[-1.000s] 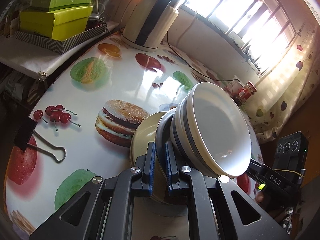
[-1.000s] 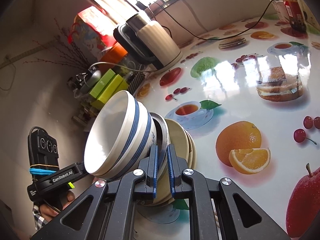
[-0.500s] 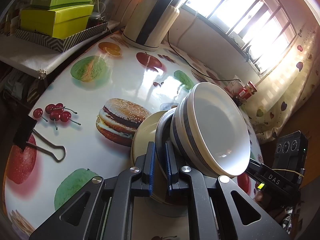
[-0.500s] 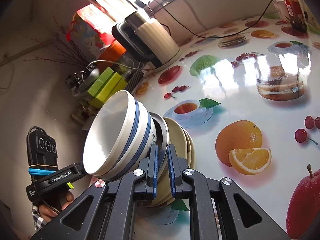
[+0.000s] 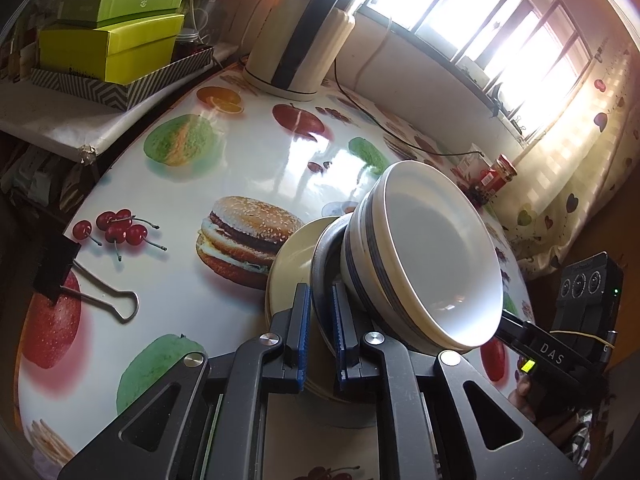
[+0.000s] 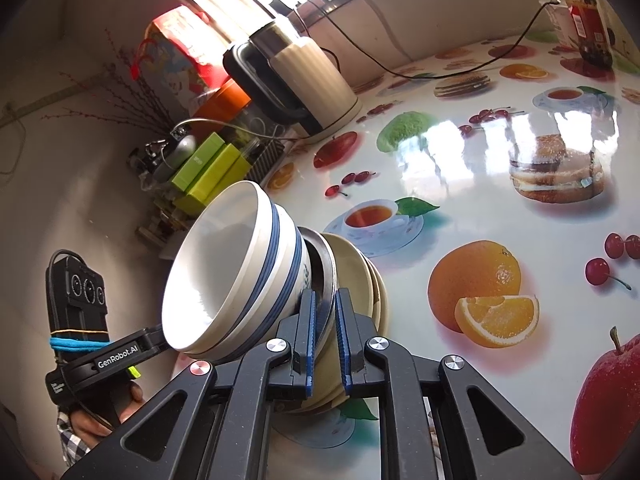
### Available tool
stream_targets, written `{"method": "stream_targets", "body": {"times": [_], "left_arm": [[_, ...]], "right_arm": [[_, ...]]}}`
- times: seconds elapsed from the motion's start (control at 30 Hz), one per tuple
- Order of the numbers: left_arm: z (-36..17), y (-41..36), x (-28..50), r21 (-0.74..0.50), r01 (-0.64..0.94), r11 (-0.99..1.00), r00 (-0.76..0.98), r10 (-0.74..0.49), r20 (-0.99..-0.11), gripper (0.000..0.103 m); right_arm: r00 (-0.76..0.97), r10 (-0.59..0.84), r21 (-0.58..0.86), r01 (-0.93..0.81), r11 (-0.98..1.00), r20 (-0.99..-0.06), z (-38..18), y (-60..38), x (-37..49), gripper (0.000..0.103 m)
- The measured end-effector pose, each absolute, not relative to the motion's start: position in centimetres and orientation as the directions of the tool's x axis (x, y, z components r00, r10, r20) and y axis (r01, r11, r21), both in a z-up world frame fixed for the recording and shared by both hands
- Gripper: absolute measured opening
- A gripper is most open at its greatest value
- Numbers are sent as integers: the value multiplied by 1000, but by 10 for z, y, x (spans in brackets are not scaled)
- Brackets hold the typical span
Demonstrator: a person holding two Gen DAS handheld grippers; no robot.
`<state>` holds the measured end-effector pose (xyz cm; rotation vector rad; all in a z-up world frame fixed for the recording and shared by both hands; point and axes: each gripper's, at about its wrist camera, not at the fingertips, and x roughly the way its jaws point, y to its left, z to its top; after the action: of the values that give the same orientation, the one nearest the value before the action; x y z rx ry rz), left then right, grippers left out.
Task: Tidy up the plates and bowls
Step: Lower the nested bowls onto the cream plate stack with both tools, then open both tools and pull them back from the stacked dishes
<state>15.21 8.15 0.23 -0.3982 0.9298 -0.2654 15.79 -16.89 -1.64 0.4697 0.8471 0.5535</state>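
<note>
Two nested white bowls with blue stripes (image 5: pixel 432 256) (image 6: pixel 224 272) sit in a grey metal dish (image 5: pixel 326 248) (image 6: pixel 322 256) on a few cream plates (image 5: pixel 292 256) (image 6: pixel 356 268). The whole stack is tilted on edge just above the fruit-print table (image 5: pixel 168 200) (image 6: pixel 460 200). My left gripper (image 5: pixel 320 294) is shut on the stack's rim from one side. From the opposite side my right gripper (image 6: pixel 323 300) is shut on the metal dish's rim. In the right wrist view the left gripper's body (image 6: pixel 116 354) reaches under the bowls, with a hand below it.
A cream and black kettle (image 5: pixel 300 40) (image 6: pixel 304 76) stands at the table's far edge, its cable trailing along the wall. Green boxes (image 5: pixel 112 44) lie on a side shelf. A binder clip (image 5: pixel 80 284) rests on the table and a red jar (image 5: pixel 500 172) (image 6: pixel 588 12) stands by the window.
</note>
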Motion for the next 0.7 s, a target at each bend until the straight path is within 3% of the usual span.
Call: {"method": "stream_targets", "body": {"times": [0.13,0.37,0.7], "left_arm": [[5,79,151,-425,44,904,583,-369,-724,12],[7,84,149,-401,26,916,591,-337,-733,26],[20,77,135,-324,33,945,619,-274,-736,33]], "right_arm": [[561,596,554,-270,788,-575,-13,-170,155,14],[577,576,538,-262,802,-578,-9,-173,150,23],[605,562,515,-274,812,-565,1,-174,137,32]]}}
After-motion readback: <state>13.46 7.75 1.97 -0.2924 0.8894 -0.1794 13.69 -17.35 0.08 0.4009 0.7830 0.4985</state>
